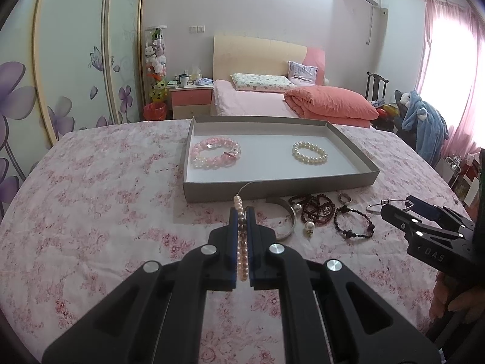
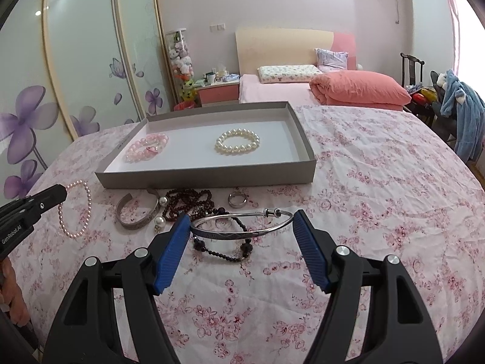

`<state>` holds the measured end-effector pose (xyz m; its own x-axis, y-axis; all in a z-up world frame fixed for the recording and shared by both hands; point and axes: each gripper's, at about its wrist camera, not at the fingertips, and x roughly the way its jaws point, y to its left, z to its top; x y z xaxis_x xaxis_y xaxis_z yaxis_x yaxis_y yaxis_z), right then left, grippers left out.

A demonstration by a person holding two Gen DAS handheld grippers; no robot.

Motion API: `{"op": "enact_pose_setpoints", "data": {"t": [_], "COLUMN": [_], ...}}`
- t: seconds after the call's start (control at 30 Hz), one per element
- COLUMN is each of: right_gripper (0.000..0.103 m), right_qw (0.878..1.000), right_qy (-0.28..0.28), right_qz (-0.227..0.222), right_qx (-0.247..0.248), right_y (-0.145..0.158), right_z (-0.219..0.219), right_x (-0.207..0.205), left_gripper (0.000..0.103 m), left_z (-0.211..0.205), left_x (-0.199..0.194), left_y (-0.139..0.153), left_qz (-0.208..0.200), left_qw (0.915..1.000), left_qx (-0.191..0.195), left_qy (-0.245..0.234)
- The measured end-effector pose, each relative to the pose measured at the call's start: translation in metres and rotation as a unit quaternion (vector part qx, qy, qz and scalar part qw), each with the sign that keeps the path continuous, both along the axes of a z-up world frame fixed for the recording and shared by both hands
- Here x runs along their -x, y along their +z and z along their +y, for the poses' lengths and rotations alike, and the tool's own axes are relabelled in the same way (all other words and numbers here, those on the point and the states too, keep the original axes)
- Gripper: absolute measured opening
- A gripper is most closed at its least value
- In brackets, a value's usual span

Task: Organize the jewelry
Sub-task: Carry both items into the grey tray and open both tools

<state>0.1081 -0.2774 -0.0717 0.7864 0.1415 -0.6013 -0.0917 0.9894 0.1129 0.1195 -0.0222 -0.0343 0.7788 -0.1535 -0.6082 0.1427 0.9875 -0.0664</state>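
A grey tray on the floral cloth holds a pink bead bracelet and a cream pearl bracelet. My left gripper is shut on a small pink pearl bracelet, held just in front of the tray. My right gripper is around a thin silver bangle, pads touching its ends, lifted slightly above a black bead bracelet.
In front of the tray lie a wide silver cuff, dark red beads, pearl earrings and a ring. Behind are a bed and a wardrobe.
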Motion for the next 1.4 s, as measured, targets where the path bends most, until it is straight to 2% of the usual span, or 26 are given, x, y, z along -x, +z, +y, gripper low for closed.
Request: {"op": "enact_pose_setpoints", "data": {"t": [0.3,0.7,0.9,1.13,1.17,1.2,1.4], "right_gripper": [0.07,0.07,0.07,0.069,0.048,0.022,0.023], "right_qw": [0.999,0.995,0.993,0.993,0.993,0.994,0.998], "right_qy": [0.005,-0.008,-0.015,-0.022,-0.022,-0.014,-0.016], "right_qz": [-0.037,-0.103,-0.12,-0.114,-0.112,-0.104,-0.043], "right_qx": [-0.002,0.004,0.008,0.002,0.002,0.0,-0.033], "right_y": [0.02,0.055,0.058,0.05,0.049,0.046,0.017], "right_z": [0.004,0.011,0.016,0.017,0.018,0.019,0.019], "right_x": [0.002,-0.019,-0.041,-0.076,-0.08,-0.089,-0.133], "left_gripper": [0.006,0.006,0.006,0.006,0.006,0.006,0.006], "left_z": [-0.002,-0.013,-0.023,-0.03,-0.03,-0.031,-0.033], "left_x": [0.0,-0.025,-0.05,-0.084,-0.089,-0.095,-0.128], "left_y": [0.009,0.044,0.049,0.046,0.045,0.043,0.023], "left_qz": [-0.011,-0.059,-0.068,-0.071,-0.069,-0.067,-0.045], "left_qw": [0.9999,0.9981,0.9975,0.9974,0.9974,0.9976,0.999], "left_qx": [0.003,0.006,0.007,-0.005,-0.006,-0.008,-0.003], "left_qy": [0.002,0.014,0.018,0.016,0.016,0.016,0.008]}}
